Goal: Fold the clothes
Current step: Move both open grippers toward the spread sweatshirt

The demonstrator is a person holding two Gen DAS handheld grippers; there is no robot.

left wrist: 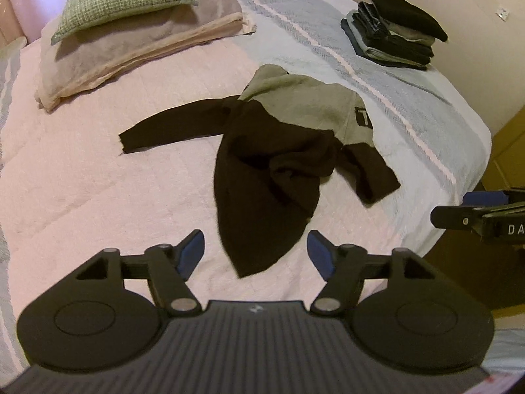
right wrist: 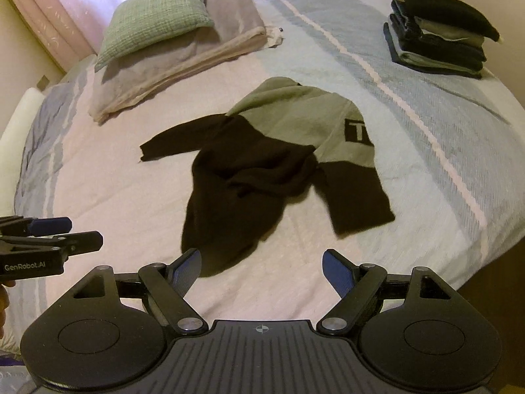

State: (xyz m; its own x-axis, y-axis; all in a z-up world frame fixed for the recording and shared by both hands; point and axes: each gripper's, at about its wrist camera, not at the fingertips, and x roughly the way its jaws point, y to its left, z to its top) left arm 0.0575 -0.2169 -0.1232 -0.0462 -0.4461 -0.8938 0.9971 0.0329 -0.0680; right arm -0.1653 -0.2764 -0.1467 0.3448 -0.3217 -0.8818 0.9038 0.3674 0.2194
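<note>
Black-and-grey sweater (left wrist: 275, 151) lies crumpled mid-bed (left wrist: 82, 170). Left gripper (left wrist: 256, 252) and right gripper (right wrist: 261, 267) hover with jaws wide, empty. Only the right view shows curtains (right wrist: 65, 10) far left.

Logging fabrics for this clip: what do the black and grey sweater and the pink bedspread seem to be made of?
Sweater: looks like a soft matte knit, maybe wool or fleece; it slumps in thick folds without shine.
Bedspread: apparently plush or quilted cloth; faint stitched lines, fuzzy surface.

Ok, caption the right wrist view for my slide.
Open right gripper above a crumpled black-and-grey sweater on the bed.
</note>
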